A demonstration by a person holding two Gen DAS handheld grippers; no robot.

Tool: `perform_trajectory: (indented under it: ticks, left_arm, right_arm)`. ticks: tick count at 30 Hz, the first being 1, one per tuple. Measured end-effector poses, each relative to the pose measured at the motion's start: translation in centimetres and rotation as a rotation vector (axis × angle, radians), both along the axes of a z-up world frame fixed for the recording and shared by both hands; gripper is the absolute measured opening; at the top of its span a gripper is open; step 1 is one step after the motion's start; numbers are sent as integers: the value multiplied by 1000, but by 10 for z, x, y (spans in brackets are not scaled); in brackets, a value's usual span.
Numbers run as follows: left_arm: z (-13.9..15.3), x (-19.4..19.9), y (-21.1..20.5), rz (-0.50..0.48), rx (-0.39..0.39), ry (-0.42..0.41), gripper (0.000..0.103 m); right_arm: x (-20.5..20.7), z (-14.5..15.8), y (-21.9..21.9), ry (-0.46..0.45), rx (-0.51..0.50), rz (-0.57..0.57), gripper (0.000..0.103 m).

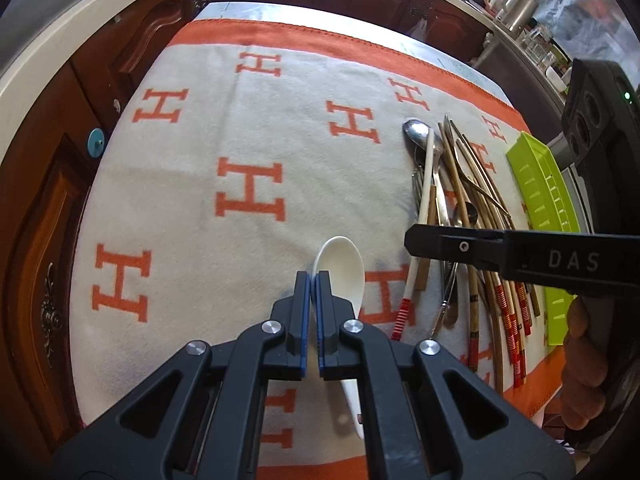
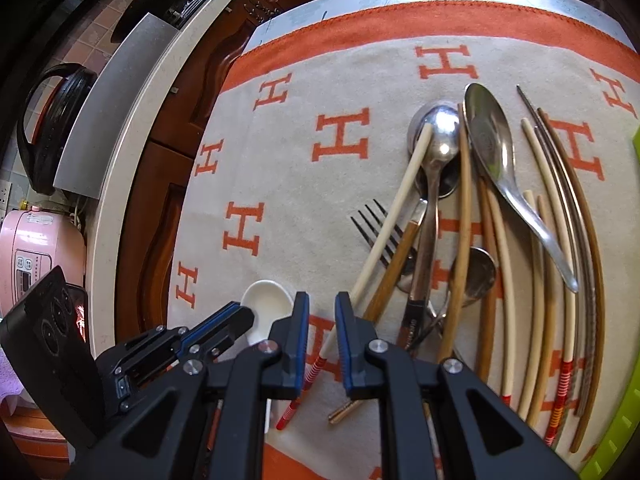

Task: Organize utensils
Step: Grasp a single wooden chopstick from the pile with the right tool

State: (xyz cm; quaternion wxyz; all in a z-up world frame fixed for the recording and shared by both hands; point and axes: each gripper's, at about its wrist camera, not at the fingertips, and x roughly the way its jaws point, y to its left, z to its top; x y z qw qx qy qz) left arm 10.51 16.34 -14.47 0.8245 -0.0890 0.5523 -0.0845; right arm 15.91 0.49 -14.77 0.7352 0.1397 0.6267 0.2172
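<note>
Right now the left gripper points steeply down over the cream blanket with orange H letters that covers the table, its blue-padded fingers drawn together with barely a slit between them. A white ceramic soup spoon lies on the blanket directly beneath it, bowl toward the far edge and handle running back under the gripper's body. From the left wrist view the spoon's rim sits just beside the right finger; I cannot tell whether the pads pinch it or merely hover over it.

The right gripper hangs over the near end of the utensil pile toward the blanket's right side. Its jaws stand narrowly apart, and a cream chopstick with a red-and-white striped end runs up between them; the pads do not appear to press on it. A hand grips this tool at the right edge of the left wrist view.

The pile holds steel spoons, a black-tined fork, wooden and bamboo chopsticks, all roughly parallel and pointing toward the far edge. Beyond it, along the blanket's right edge, lies a lime-green plastic tray. Dark wooden cabinets stand past the left edge.
</note>
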Motion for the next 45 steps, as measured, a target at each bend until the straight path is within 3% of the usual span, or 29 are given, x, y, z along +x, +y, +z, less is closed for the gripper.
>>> perform_trajectory:
  ticks: [8,18,24,26,29,35,42,45]
  left_arm:
    - [-4,1,5,0,-25,10,1]
    - [-16,5,9,-9,-81,69,3]
    - [-15,3,6,-37,-106,63,26]
    - [-14,3,4,-48,-103,55,38]
    - [-13,4,-2,-71,-88,46,44]
    - [-13,12,-11,-103,-35,19,44]
    - [-13,12,-33,-153,98,-14,44]
    - [-13,11,-33,-142,103,-16,38]
  right_arm:
    - [1,-3,8,-2,-33,0,13]
    - [-7,5,-3,5,6,-11,13]
    - [-9,3,-4,19,11,-15,13]
    - [-10,3,-5,21,10,-20,13]
    - [-10,3,-6,21,7,-23,13]
    - [-11,3,-9,23,9,-33,13]
    - [-11,2,-12,27,10,-40,13]
    - [-11,2,-13,28,11,-41,13]
